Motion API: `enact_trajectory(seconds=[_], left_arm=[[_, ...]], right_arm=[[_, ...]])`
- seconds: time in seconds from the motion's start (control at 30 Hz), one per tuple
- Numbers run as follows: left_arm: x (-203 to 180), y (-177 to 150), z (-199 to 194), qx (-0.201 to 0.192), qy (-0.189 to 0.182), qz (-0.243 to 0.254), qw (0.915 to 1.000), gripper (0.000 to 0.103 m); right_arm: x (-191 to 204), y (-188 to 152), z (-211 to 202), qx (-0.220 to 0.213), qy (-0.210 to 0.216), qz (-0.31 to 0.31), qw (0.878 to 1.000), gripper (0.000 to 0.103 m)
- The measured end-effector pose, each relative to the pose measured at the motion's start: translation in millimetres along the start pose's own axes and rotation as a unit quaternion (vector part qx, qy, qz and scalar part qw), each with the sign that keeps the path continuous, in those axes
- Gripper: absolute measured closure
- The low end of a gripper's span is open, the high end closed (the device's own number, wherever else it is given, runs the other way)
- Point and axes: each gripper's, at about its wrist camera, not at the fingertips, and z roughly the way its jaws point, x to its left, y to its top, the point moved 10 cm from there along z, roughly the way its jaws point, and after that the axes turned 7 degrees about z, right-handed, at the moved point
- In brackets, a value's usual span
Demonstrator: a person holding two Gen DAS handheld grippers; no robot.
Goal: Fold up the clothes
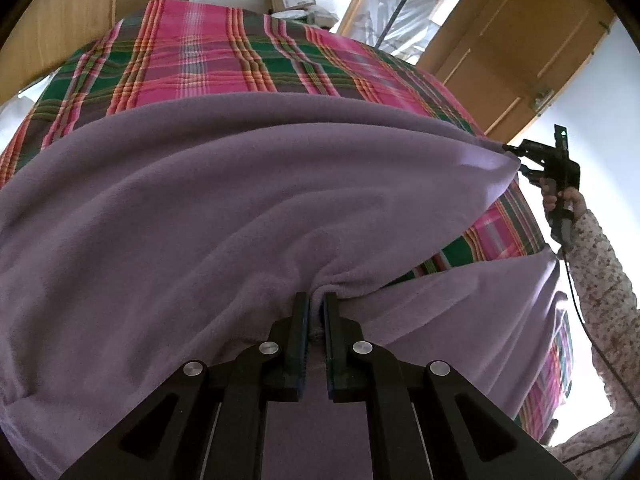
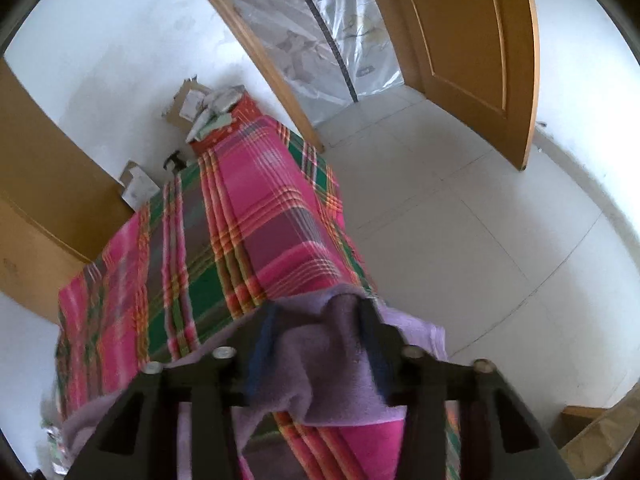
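While both tongs, left tongs [image 1: 316,312] and right tongs [image 2: 316,340], are pinching the lilac fleece garment [image 1: 200,200] above the plaid-covered bed [image 1: 224,60], folding is barely starting.

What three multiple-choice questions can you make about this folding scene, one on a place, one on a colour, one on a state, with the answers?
1. Where does the garment lie?
A. over a plaid cover
B. on the floor
C. in a box

2. What colour is the garment?
A. yellow
B. lilac
C. black

3. What does the left gripper do?
A. hangs open
B. pinches the fabric
C. holds a hanger

Answers: 1 A, the plaid cover shows beyond it; 2 B, pale purple fleece in both views; 3 B, fabric bunches between its closed fingers, while the right gripper holds another edge.
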Motion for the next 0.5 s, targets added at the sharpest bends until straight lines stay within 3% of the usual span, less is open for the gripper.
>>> enact_trajectory(seconds=[0.07,0.3,0.5], left_arm=[[0,0,0,0.001,-0.001,0.0,1.0,0.096],[1,-1,0,-0.002,-0.006,-0.004,1.0,0.096],[1,-2,0,-0.002,-0.008,-0.005,0.9999,0.096]], right_arm=[[-3,6,0,-0.016,-0.018,0.003,1.0,0.094],[-2,44,-27,-0.093,-0.032,0.035,0.995,0.097],[2,52,-12,-0.083,-0.08,-0.008,0.993,0.096]])
